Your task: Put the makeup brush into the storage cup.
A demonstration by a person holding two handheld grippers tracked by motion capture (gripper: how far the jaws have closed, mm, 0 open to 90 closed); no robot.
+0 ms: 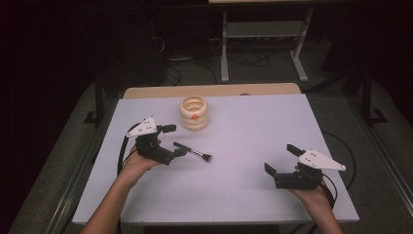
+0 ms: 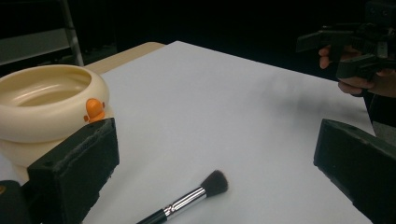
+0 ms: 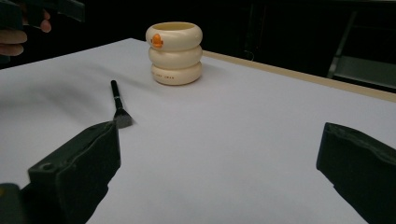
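- Left gripper [image 1: 174, 140] jaws spread wide, holding nothing, low over the white table [image 1: 253, 195].
- Makeup brush [image 1: 194, 152] lies flat just ahead of its jaws, between them in the left gripper view, bristles pointing away from it.
- Cream ringed cup [image 1: 194, 113] with orange duck mark near, beyond its far jaw.
- Right gripper [image 1: 281, 159] jaws also apart, empty, well apart from the brush.

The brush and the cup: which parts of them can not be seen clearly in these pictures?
- Brush handle end: left gripper view, cut off by the bottom edge.
- Cup base: left gripper view, hidden behind the left tool's jaw.
- Small print low on the cup: right gripper view, too small to read.
- Cup's inside bottom: high view, too dim and small to tell what it holds.
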